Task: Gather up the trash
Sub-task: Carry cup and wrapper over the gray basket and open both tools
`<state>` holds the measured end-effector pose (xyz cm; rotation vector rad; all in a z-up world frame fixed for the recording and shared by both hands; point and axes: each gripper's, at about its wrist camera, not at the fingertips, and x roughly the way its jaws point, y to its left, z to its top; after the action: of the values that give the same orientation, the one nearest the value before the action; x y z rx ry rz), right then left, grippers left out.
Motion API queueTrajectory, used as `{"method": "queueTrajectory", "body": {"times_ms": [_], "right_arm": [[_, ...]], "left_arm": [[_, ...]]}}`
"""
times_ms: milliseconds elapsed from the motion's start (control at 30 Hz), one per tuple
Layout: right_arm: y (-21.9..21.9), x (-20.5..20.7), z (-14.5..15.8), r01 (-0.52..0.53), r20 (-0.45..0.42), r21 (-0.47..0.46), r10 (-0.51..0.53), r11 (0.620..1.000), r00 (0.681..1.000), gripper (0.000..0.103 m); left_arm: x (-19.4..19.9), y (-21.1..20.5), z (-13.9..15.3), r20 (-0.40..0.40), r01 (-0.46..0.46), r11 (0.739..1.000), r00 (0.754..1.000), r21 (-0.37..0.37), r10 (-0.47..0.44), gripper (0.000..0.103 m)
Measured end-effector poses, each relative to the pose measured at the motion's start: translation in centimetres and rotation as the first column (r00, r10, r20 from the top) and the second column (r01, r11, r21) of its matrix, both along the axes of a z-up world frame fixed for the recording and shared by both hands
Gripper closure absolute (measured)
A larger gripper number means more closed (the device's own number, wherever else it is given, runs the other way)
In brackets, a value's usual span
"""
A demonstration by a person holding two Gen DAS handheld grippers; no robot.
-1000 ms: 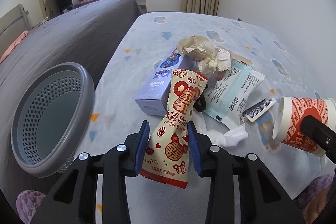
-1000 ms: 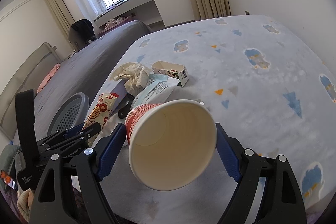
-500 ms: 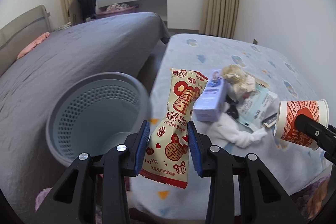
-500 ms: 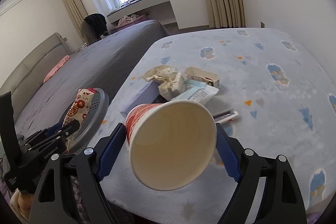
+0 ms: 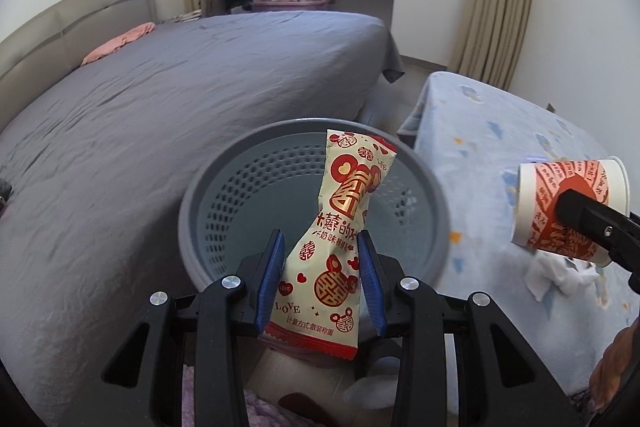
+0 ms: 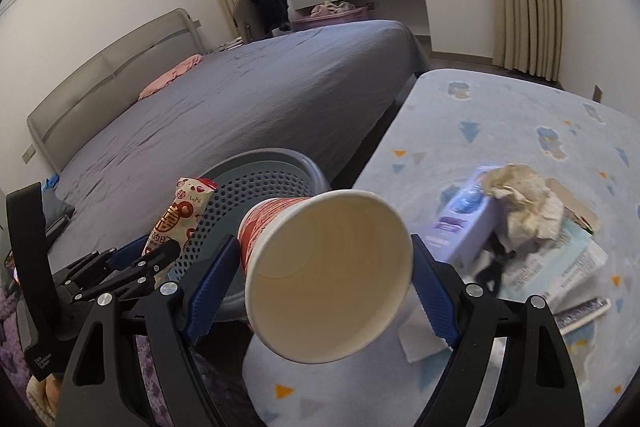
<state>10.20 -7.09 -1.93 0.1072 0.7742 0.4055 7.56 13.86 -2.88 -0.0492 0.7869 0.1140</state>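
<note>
My left gripper (image 5: 320,259) is shut on a cream and red snack wrapper (image 5: 340,227) and holds it upright over the opening of the grey perforated waste basket (image 5: 208,187). My right gripper (image 6: 320,267) is shut on a red and white paper cup (image 6: 328,279), mouth toward the camera, just right of the basket (image 6: 248,187). The cup also shows in the left wrist view (image 5: 568,207). The wrapper (image 6: 180,219) and left gripper (image 6: 136,259) show in the right wrist view.
A pile of trash lies on the blue patterned table (image 6: 500,123): crumpled paper (image 6: 524,199), a lilac box (image 6: 464,223), a printed packet (image 6: 560,267) and white tissue (image 5: 556,275). A grey bed (image 5: 160,87) lies behind the basket.
Both grippers have swung left, away from the trash pile. The wrapper has gone from beside the basket to over its opening, and the cup has come close to the basket.
</note>
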Motion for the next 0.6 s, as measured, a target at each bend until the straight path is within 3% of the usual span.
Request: {"method": "queueTrajectory", "body": {"times_ms": [333, 600], "right_arm": [[6.3, 5.5, -2.2, -0.095, -0.035, -0.029, 0.094, 0.995, 0.995, 0.023], [9.5, 7.2, -3.5, -0.136, -0.047, -0.073, 0.132, 0.988, 0.990, 0.023]], "left_arm": [[2.1, 3.7, -2.0, -0.041, -0.056, 0.998, 0.998, -0.004, 0.056, 0.064], [3.0, 6.2, -2.9, -0.042, -0.104, 0.994, 0.994, -0.018, 0.103, 0.063]]}}
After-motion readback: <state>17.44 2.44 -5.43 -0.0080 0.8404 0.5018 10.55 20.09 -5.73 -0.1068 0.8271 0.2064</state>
